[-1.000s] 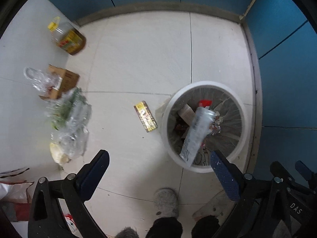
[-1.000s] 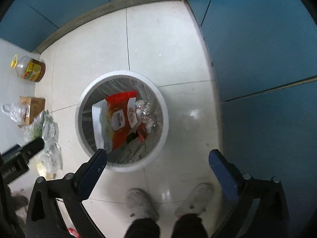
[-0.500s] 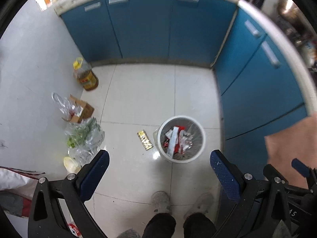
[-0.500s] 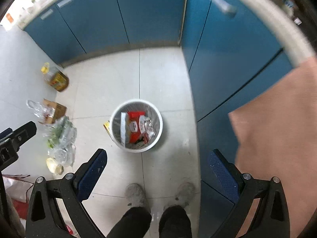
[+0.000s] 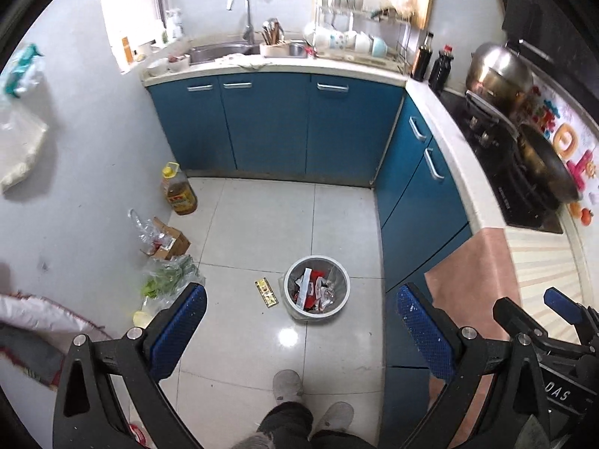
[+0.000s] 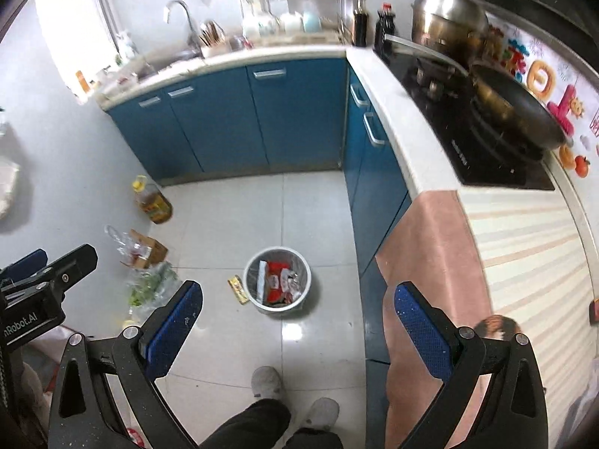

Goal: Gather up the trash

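Observation:
A white trash bin (image 5: 289,301) stands on the tiled floor far below, holding red and white wrappers and a clear bottle; it also shows in the right wrist view (image 6: 251,295). A small yellow packet (image 5: 266,293) lies on the floor just left of the bin, and shows in the right wrist view (image 6: 238,289) too. My left gripper (image 5: 299,321) is open and empty, high above the floor. My right gripper (image 6: 295,318) is open and empty at about the same height.
Blue cabinets (image 5: 269,123) line the back and right. An oil bottle (image 5: 179,194), a cardboard box (image 5: 170,241) and plastic bags with greens (image 5: 168,277) sit along the left wall. A stove with a pan (image 6: 516,112) is on the right counter. The person's feet (image 5: 288,385) are below.
Both grippers have risen far up from just above the bin, so the whole kitchen has come into view. Both stay open and empty.

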The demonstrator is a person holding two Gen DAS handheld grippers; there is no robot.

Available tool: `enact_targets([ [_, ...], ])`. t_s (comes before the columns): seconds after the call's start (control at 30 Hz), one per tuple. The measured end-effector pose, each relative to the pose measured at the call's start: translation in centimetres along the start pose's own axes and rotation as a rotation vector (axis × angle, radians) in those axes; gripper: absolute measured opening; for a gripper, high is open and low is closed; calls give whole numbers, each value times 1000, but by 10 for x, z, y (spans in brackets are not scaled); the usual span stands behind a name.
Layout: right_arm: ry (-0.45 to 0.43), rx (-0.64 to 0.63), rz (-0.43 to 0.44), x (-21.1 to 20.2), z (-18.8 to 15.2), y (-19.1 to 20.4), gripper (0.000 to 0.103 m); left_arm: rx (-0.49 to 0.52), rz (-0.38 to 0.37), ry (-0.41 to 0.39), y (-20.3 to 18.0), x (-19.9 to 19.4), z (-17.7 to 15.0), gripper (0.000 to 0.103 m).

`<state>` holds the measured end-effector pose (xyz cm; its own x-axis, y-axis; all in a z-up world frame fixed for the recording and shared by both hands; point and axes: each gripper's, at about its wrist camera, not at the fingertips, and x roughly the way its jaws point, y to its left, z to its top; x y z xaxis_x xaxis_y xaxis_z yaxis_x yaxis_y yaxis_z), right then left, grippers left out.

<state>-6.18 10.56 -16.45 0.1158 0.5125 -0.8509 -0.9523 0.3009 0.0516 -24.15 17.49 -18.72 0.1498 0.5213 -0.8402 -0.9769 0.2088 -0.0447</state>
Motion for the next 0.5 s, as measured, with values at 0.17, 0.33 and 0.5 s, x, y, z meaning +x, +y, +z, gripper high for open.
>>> enact_targets([
  [0.17, 2, -20, 89, -60, -4, -13, 103, -19, -21, 17, -16, -44, -11, 103],
  [0.33, -2, -47, 180, -102, -6, -21, 103, -20, -83, 4, -25, -82, -12, 103],
  [0.5, 2, -59, 227, -131, -7, -25, 103, -54, -134, 3, -19, -106, -12, 103],
])
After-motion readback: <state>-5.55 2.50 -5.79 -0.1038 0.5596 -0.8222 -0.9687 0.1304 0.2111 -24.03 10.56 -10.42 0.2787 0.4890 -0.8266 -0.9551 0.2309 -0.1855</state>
